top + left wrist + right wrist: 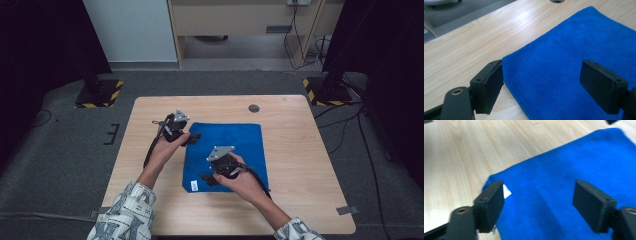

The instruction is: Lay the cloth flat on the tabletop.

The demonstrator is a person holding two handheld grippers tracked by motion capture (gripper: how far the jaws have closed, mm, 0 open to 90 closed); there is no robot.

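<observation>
Jaws of both grippers stand open, holding nothing, each straddling a corner of our blue cloth [225, 152] on the table [295, 150]; next, we pinch those corners.

The cloth [227, 150] lies flat on the worktop [300, 165], about at its middle, with a small tag [194, 186] at its near left corner. The left gripper [192, 138] sits over the cloth's far left corner, the right gripper [207, 179] over its near left part, close to the tag. Behind the cloth, a round hole [254, 108] sits near the worktop's far edge.
</observation>
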